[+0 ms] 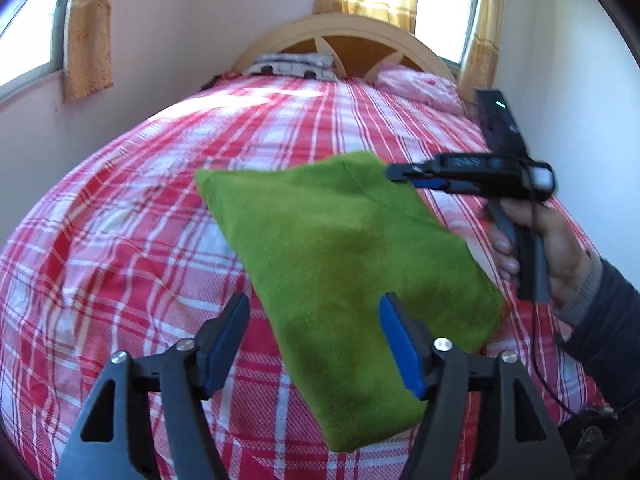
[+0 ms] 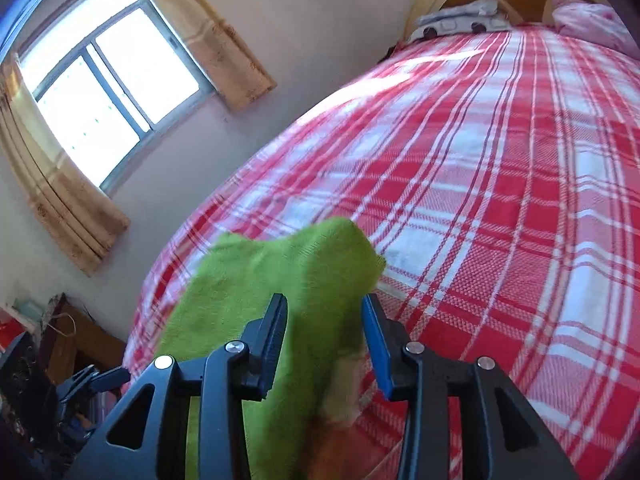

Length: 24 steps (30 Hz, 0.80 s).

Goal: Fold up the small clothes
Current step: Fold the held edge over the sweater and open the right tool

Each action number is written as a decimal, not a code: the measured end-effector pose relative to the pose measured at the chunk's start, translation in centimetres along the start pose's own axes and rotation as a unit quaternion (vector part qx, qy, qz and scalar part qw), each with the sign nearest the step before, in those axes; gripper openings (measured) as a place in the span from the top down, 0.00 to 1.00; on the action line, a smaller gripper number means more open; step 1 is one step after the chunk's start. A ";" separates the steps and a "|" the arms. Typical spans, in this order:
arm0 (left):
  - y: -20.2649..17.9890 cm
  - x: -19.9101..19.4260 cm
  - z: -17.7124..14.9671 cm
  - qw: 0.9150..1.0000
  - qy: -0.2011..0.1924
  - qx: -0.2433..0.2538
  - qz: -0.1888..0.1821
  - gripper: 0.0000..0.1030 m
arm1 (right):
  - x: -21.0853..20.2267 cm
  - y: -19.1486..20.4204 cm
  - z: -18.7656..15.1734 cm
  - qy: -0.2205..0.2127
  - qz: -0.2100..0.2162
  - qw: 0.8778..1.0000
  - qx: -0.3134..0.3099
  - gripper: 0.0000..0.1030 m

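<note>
A folded green cloth (image 1: 340, 240) lies across the red-and-white plaid bedspread (image 1: 132, 240). My left gripper (image 1: 314, 316) stands open over its near end, blue pads wide apart, nothing pinched between them. My right gripper (image 1: 394, 174), held by a hand (image 1: 568, 248), reaches in from the right, its tips at the cloth's far right corner. In the right wrist view the green cloth (image 2: 248, 280) runs between the fingers of the right gripper (image 2: 324, 312). Its jaws stand apart and do not press on the fabric.
A pink pillow (image 1: 420, 84) and a folded grey-white pile (image 1: 292, 64) sit by the curved wooden headboard (image 1: 340, 28). Walls close in on both sides of the bed. A curtained window (image 2: 108, 92) is on the left wall, with cluttered furniture (image 2: 68, 344) below it.
</note>
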<state>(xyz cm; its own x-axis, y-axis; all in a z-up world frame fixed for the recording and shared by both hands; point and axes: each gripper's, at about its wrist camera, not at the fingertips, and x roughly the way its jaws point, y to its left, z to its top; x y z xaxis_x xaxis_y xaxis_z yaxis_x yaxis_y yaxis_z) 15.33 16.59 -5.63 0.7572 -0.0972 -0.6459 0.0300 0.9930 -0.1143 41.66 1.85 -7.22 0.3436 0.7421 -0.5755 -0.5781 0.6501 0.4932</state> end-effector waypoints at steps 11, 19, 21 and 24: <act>3.8 4.3 -0.6 0.995 0.023 -0.058 0.072 0.06 | -0.9 4.6 -7.8 0.066 0.092 0.994 -0.008 0.35; 3.8 4.4 -1.5 0.994 0.020 -0.069 0.084 0.00 | -1.4 4.8 -9.1 0.032 0.068 0.997 0.002 0.35; 3.4 3.3 -1.2 0.993 0.014 -0.066 0.096 0.00 | -3.2 5.8 -9.5 0.010 0.051 0.999 -0.002 0.35; 2.4 0.8 -0.3 0.993 -0.021 -0.052 0.100 0.00 | -6.6 7.6 -10.3 -0.030 -0.001 0.999 -0.029 0.33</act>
<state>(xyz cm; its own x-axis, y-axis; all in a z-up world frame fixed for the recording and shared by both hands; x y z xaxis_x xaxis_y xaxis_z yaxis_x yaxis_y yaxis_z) 15.81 18.84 -6.59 0.7676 0.1073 -0.6319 -0.1901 0.9796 -0.0646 27.40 0.22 -6.37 0.3875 0.7504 -0.5355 -0.6184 0.6424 0.4526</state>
